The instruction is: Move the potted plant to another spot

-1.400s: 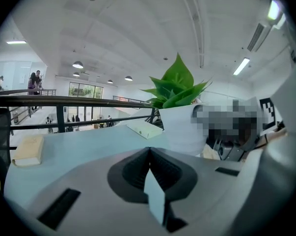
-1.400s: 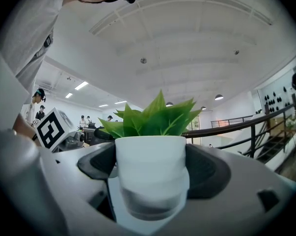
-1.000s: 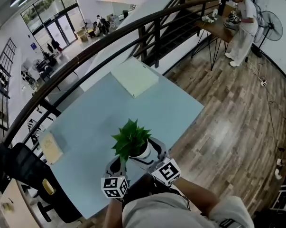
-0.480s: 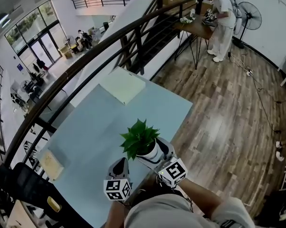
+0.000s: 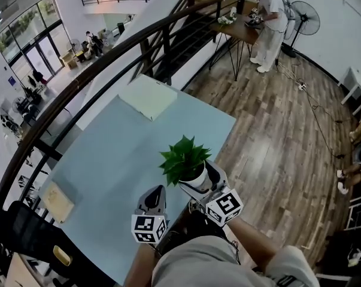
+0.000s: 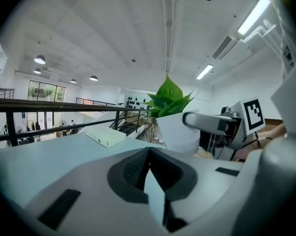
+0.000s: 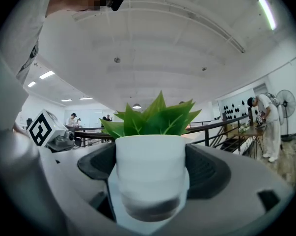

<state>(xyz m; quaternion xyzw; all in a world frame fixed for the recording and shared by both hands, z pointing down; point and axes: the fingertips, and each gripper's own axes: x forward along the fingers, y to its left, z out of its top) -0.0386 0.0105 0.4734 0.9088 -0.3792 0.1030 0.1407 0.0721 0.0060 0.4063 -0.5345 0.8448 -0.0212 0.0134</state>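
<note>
Over the pale blue table [image 5: 120, 148] beside the dark railing, the green leafy plant in its white pot [image 5: 186, 160] has drifted toward 5 o'clock, pinched by the right gripper [image 7: 148, 178]. The left gripper [image 6: 150, 176], jaws pressed together empty, has dropped away, so the carry looks 1-handed.

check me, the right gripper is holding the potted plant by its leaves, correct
Not by the leaves. The right gripper is shut on the white pot of the potted plant, one jaw on each side of it, and the leaves stand free above. The right gripper view shows this.
</note>
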